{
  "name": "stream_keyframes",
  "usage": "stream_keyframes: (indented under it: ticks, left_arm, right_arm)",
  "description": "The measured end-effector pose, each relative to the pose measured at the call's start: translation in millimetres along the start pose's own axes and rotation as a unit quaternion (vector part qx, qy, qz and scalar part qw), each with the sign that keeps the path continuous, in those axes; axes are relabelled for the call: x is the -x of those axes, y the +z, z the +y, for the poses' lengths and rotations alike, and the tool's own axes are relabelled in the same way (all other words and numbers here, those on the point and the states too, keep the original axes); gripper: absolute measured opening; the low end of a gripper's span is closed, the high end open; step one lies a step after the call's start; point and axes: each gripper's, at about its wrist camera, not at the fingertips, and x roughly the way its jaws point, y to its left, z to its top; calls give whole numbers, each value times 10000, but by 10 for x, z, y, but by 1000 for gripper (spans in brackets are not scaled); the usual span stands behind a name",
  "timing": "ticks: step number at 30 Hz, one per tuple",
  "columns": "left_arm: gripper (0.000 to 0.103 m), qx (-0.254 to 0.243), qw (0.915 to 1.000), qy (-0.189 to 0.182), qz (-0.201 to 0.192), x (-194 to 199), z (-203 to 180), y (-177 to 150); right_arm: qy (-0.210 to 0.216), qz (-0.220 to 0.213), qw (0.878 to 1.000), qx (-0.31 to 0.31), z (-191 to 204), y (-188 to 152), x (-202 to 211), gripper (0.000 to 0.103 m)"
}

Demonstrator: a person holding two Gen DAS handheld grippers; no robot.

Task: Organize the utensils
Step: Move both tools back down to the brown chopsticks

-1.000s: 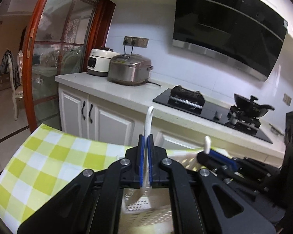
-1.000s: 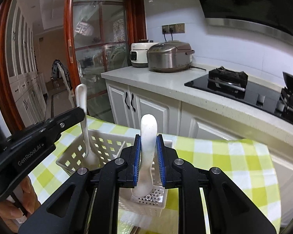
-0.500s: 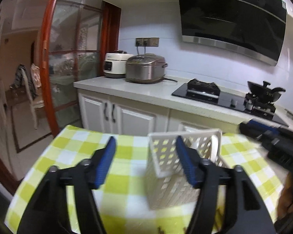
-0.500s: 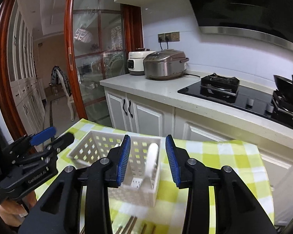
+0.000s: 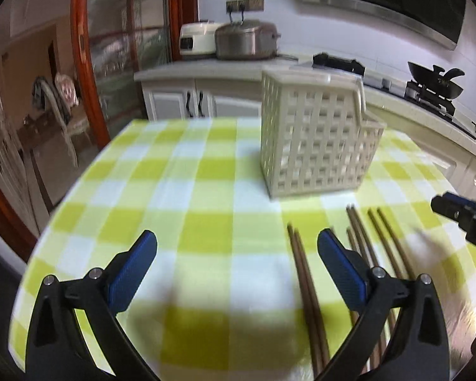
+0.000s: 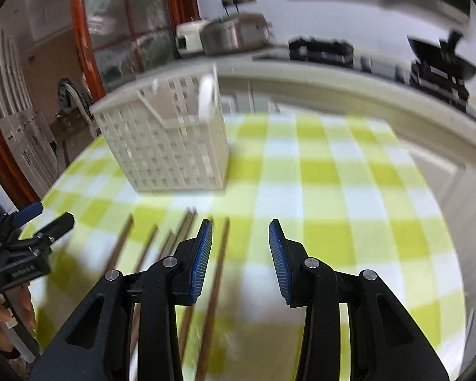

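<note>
both the left gripper (image 5: 237, 247) and right gripper (image 6: 240, 238) are held released and empty. the chopsticks (image 5: 304, 273) are left lying near, before the far basket (image 5: 317, 133). a pick-up is judged next, requiring one pair to be straddled and pinched.

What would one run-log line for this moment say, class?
left gripper: open, empty | right gripper: open, empty | chopsticks: on tablecloth | spoon: in basket
</note>
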Motion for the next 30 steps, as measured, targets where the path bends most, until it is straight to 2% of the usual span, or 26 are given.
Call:
stream_keyframes:
  ticks: [4,7,9,15,21,30]
  left_arm:
    - [98,129,9996,-105,228,-75,59,-181]
    - [98,130,9995,-37,287,-110,75,-245]
    - [98,126,9996,11,267,-107,89,-252]
    - [98,113,9997,68,226,-91,134,-235]
    - [98,174,9991,-103,379,-146,151,-259]
    - [98,45,9984,-222,522,-179,48,-283]
  right_arm:
    - [-65,186,9998,-96,-35,-167,-77,37]
    - [-110,341,9993,-58,-27,-222,-173,35]
    - [-111,419,9991,16,12,-237,-242,31]
    - [-153,531,9982,239,171,-230,-362,26]
    - [-303,682,9962,442,279,-259,-470,22]
    - [-463,665,9944,675,331,-260,-545,19]
